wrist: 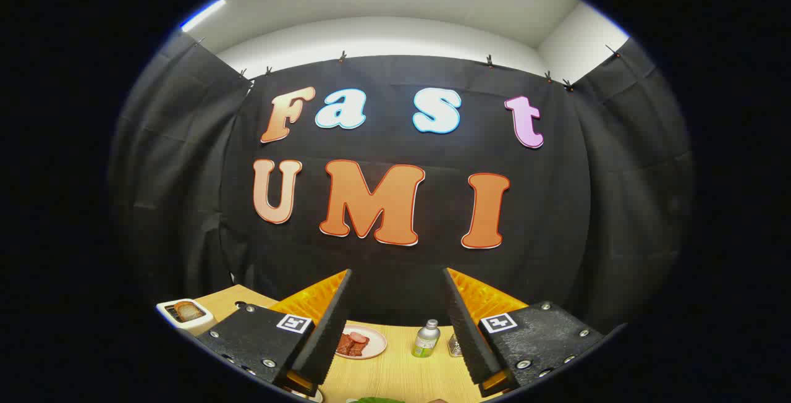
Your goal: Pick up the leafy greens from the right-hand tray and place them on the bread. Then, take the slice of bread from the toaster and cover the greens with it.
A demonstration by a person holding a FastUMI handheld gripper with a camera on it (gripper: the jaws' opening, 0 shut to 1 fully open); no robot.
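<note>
My gripper (396, 272) is open, held well above the wooden table (401, 375), and nothing sits between its fingers. Below and between the fingers a sliver of the leafy greens (374, 400) shows; what they lie on is hidden. Off to the left of the left finger stands a white toaster (183, 313) at the table's corner, with a browned slice of bread (189, 311) in its slot. The bread on which the greens go is hidden from me.
Beyond the fingers, a pink plate (378, 346) holds red meat pieces. To its right stands a small silver bottle (426, 339) with a green label, and a small clear item (454, 346) is half hidden behind the right finger. The black cloth wall closes off the back.
</note>
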